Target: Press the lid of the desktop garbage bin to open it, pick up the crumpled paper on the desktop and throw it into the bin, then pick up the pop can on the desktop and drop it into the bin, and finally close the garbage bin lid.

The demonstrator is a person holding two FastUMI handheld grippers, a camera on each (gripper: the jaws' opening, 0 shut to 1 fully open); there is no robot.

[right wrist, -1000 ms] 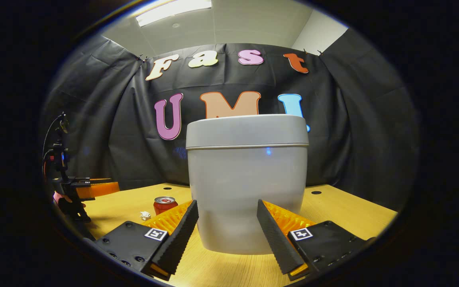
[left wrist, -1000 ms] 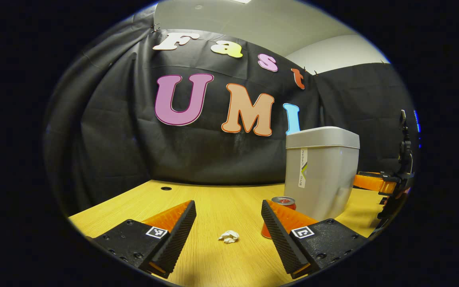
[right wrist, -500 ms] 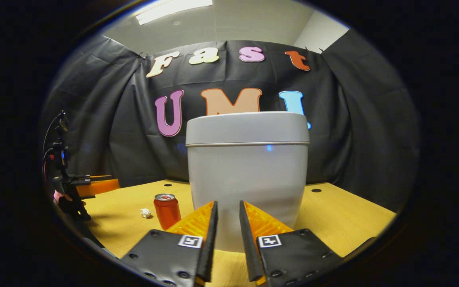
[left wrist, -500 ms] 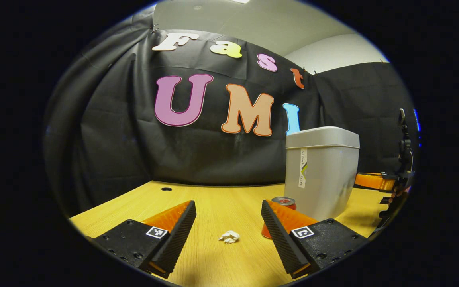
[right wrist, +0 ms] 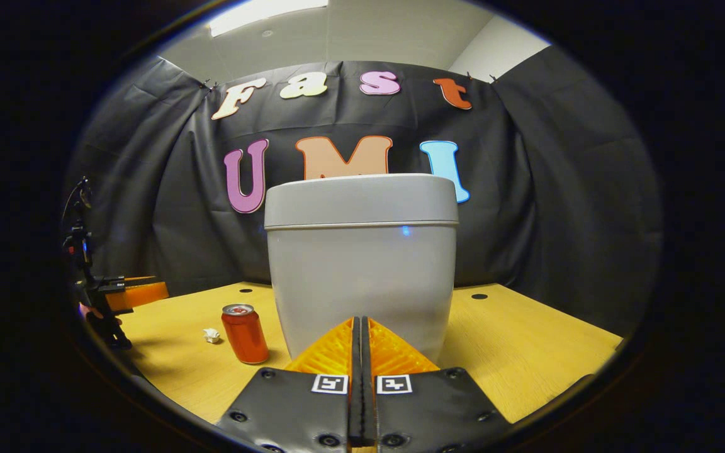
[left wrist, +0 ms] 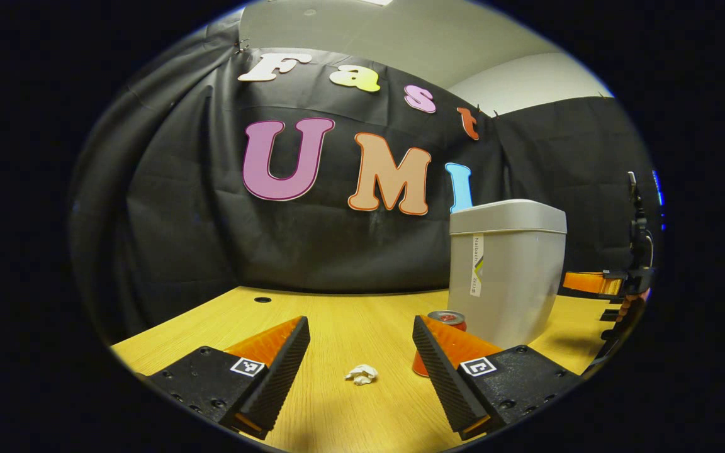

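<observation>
The garbage bin (right wrist: 361, 277) stands on the counter (right wrist: 526, 352) straight ahead of my right gripper (right wrist: 357, 352), whose jaws are pressed together on nothing, and its lid (right wrist: 360, 200) is down; pressing off-centre or at a slant could, I think, shove or tip the bin instead of popping the lid. The pop can (right wrist: 245, 333) stands upright just beside the bin's left flank, so a sliding bin could topple it. The crumpled paper (left wrist: 361, 374) lies ahead of my left gripper (left wrist: 361, 352), jaws wide apart and empty, and may skid away under a clumsy pinch.
</observation>
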